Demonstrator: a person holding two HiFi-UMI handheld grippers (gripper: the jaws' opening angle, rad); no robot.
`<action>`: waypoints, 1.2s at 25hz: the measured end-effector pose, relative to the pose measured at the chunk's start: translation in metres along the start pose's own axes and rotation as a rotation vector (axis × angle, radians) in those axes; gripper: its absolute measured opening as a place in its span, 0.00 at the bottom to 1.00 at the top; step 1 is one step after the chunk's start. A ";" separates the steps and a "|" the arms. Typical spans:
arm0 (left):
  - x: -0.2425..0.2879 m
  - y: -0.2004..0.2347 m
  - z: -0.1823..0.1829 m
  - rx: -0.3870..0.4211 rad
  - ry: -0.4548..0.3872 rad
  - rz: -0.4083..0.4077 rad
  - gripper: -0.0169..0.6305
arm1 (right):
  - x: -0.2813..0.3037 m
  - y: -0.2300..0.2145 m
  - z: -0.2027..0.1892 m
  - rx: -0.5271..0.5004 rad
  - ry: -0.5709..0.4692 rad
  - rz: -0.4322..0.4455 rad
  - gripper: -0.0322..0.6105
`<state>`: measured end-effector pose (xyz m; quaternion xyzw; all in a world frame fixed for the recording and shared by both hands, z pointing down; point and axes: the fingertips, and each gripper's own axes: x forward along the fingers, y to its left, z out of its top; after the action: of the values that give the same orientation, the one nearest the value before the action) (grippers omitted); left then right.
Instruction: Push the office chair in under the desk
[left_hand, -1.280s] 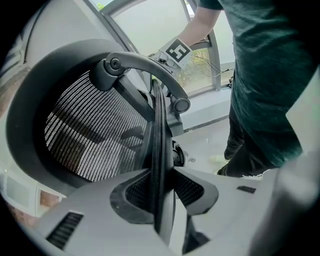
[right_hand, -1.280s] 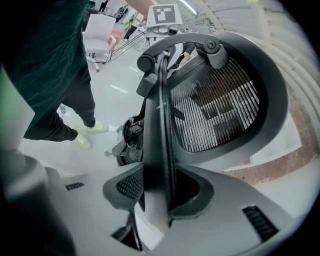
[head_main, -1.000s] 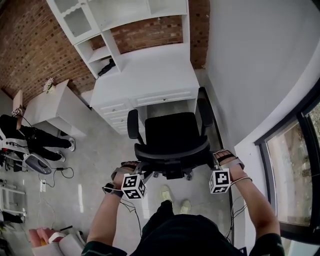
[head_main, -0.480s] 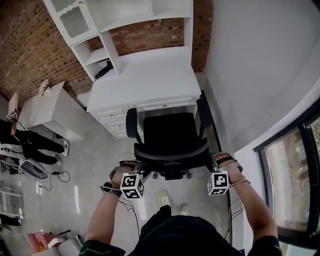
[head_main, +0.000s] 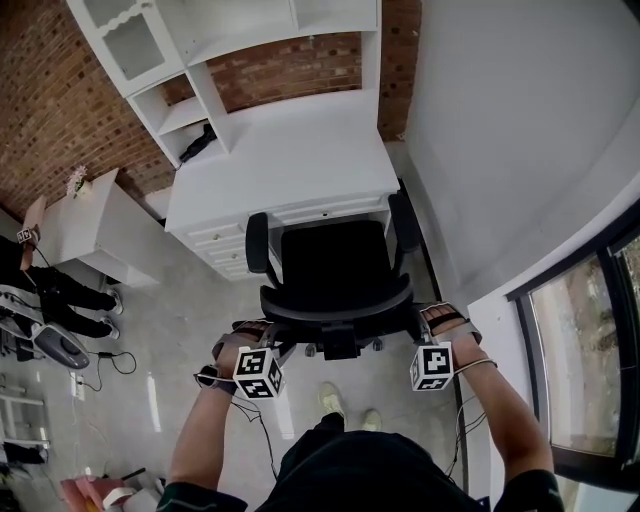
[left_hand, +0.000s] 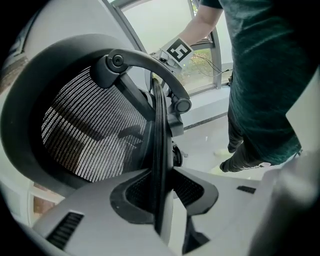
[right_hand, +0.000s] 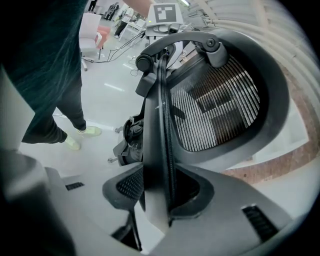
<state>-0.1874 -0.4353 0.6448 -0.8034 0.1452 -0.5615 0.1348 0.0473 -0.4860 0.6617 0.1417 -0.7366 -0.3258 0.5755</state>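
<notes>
The black mesh office chair (head_main: 335, 268) stands in front of the white desk (head_main: 290, 160), its seat front at the desk's drawer edge. My left gripper (head_main: 272, 338) is shut on the left rim of the backrest (left_hand: 159, 150); in the left gripper view the thin rim runs between the two pads (left_hand: 131, 200). At the right rim, my right gripper (head_main: 416, 326) is shut on the same backrest (right_hand: 160, 125), whose edge is pinched between its pads (right_hand: 127, 187). Both marker cubes sit behind the chair at hip height.
A white shelf hutch (head_main: 190, 60) tops the desk against a brick wall (head_main: 60, 110). The white wall (head_main: 500, 130) and a window (head_main: 590, 350) close the right side. A small white cabinet (head_main: 95, 225), a seated person (head_main: 40, 300) and floor cables (head_main: 110, 355) lie left.
The chair has rolled forward toward the desk with both grippers still on the backrest; its seat front now reaches the desk edge. The person has stepped forward behind it.
</notes>
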 end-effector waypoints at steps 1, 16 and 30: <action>0.000 0.001 0.000 0.000 -0.001 -0.002 0.21 | 0.001 -0.001 -0.001 0.002 0.002 0.002 0.26; 0.003 0.002 -0.002 -0.006 -0.005 0.007 0.21 | 0.010 -0.001 -0.002 -0.016 -0.026 0.037 0.26; 0.002 0.001 0.006 0.014 -0.020 0.039 0.22 | 0.012 0.004 -0.009 -0.013 -0.052 0.053 0.26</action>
<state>-0.1811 -0.4368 0.6441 -0.8051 0.1554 -0.5517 0.1528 0.0527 -0.4929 0.6747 0.1096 -0.7527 -0.3189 0.5654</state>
